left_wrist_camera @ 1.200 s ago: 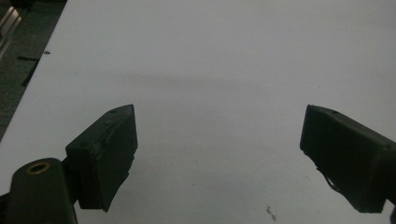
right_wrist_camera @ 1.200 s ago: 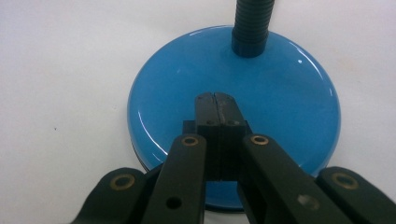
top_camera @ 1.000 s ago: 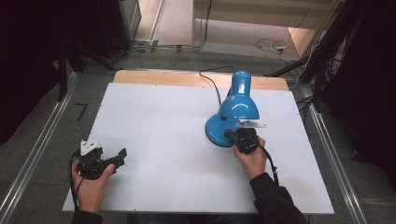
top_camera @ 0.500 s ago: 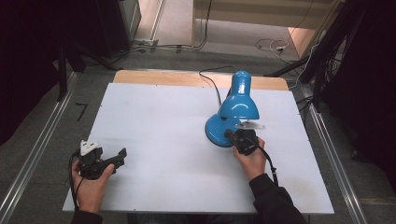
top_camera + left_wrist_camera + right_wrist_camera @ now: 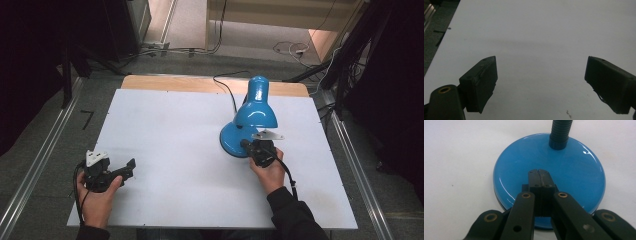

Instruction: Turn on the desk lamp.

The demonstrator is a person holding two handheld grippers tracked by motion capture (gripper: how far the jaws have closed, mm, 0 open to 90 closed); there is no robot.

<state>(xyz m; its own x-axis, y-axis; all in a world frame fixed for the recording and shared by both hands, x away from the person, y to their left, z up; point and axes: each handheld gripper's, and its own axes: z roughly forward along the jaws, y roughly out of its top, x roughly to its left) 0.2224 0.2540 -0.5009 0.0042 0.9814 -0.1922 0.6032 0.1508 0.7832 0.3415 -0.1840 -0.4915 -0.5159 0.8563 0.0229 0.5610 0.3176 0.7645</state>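
A blue desk lamp [image 5: 256,112] stands at the right of the white table [image 5: 175,130], its shade bent over its round base [image 5: 231,139]. My right gripper [image 5: 247,145] is shut, and its tips rest over the near part of the glossy base [image 5: 569,167]. In the right gripper view the jaws meet with nothing between them, next to a small black block [image 5: 525,187] on the base. The ribbed black neck [image 5: 559,132] rises at the far side. My left gripper [image 5: 129,169] hovers open over bare table at the front left, jaws wide apart [image 5: 541,75].
The lamp's black cable [image 5: 227,92] runs off the table's back edge, where a wooden strip [image 5: 200,82] shows. Metal rails [image 5: 45,160] flank the table on both sides. Dark equipment and more cables lie on the floor beyond.
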